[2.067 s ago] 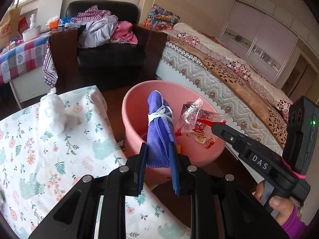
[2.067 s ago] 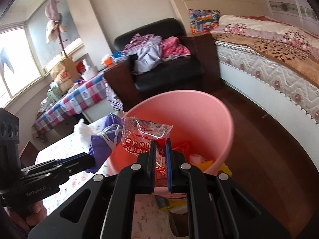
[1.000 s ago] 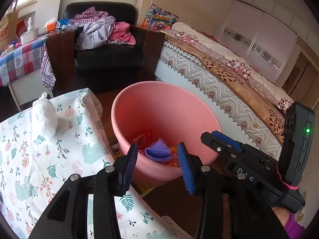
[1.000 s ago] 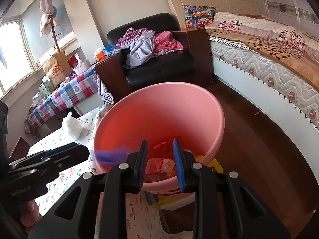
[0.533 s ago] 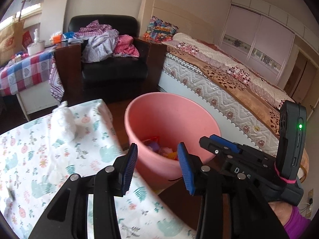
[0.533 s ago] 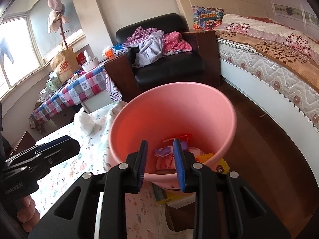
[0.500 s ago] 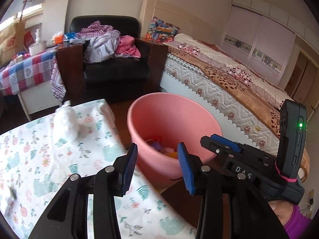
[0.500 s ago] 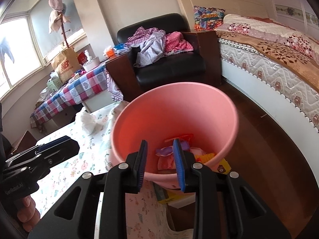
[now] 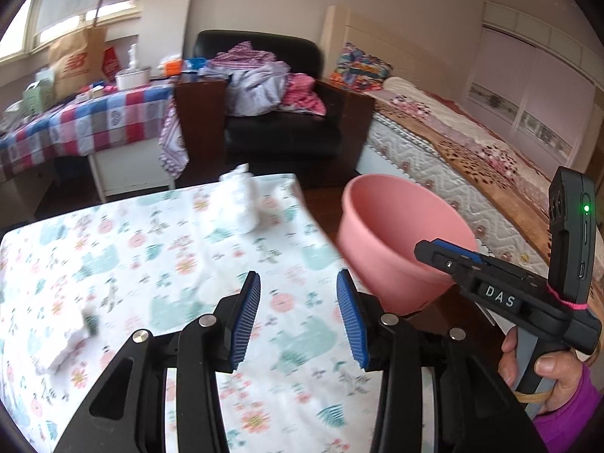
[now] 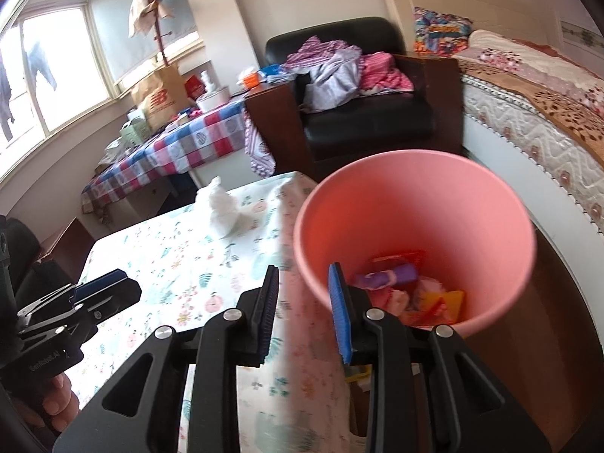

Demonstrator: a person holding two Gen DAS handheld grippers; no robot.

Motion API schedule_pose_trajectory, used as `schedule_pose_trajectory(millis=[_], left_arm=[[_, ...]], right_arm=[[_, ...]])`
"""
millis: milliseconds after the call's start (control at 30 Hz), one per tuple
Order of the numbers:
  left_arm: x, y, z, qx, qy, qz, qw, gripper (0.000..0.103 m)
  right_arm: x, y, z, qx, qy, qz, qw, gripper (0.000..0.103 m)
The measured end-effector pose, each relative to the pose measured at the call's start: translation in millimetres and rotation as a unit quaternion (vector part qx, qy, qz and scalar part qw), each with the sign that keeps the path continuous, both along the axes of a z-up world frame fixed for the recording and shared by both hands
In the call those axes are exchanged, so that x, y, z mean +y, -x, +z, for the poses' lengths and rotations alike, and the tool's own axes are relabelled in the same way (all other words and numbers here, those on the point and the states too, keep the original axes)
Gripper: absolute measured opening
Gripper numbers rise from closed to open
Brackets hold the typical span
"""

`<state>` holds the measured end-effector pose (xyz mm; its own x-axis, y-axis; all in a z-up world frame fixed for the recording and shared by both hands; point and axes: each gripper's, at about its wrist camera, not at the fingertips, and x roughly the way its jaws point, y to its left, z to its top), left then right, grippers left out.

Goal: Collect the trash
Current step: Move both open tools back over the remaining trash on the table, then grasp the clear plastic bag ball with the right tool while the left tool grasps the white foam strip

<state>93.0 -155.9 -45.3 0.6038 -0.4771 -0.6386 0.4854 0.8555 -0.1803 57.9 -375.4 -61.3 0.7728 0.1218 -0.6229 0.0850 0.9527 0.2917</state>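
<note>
A pink bin (image 9: 396, 249) stands on the floor by the right edge of the floral-cloth table (image 9: 151, 249). In the right wrist view the pink bin (image 10: 434, 207) holds a purple mask (image 10: 392, 275) and red and yellow wrappers. A crumpled white tissue (image 9: 238, 204) lies near the table's far edge, and another blurred white scrap (image 9: 64, 336) lies at the left. My left gripper (image 9: 298, 290) hangs open over the cloth with nothing between its pads. My right gripper (image 10: 303, 275) is open and empty above the table edge beside the bin, and shows again as the right gripper (image 9: 445, 256).
Behind the table stand a black armchair (image 9: 279, 113) piled with clothes and a dark wooden cabinet (image 9: 200, 113). A bed (image 9: 472, 151) runs along the right. A checked-cloth table (image 9: 87, 120) with clutter is at the back left. Dark wood floor surrounds the bin.
The mask and the wrapper left the jaws and now lie in the bin. Both grippers have swung left from over the bin towards the table, jaws staying open.
</note>
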Motion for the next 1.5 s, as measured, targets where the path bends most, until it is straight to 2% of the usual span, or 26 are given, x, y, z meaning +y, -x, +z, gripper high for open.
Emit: schedule_pose_trajectory(millis=[100,133,167,500,767,1067,1300,1500], left_arm=[[16,1,-4,-0.002,-0.005,0.015,0.9999,0.041],[23,1,-5,-0.003,-0.007,0.02,0.9998,0.041],[27,1,-6,-0.004,-0.009,0.023,0.9997,0.041],[62,-6,-19,0.002,-0.01,0.054,0.9985,0.041],[85,-20,-26,0.013,0.005,0.078,0.9968,0.041],[101,-32,-40,0.033,0.015,0.095,0.9948,0.041],[101,-38,-50,0.049,0.016,0.095,0.9941,0.041],[101,-33,-47,0.04,0.004,0.083,0.9957,0.041]], right_arm=[[13,-8,-1,0.004,-0.007,0.015,1.0,0.033],[17,-10,-2,0.003,-0.008,0.02,1.0,0.041],[21,-12,-1,0.001,-0.009,0.024,1.0,0.044],[69,-65,-2,0.01,-0.009,0.079,0.997,0.045],[106,-115,-14,0.023,0.018,0.1,0.995,0.045],[116,-149,-27,0.038,0.037,0.09,0.995,0.045],[118,-158,-33,0.045,0.039,0.085,0.995,0.045],[118,-164,-35,0.038,0.044,0.087,0.994,0.045]])
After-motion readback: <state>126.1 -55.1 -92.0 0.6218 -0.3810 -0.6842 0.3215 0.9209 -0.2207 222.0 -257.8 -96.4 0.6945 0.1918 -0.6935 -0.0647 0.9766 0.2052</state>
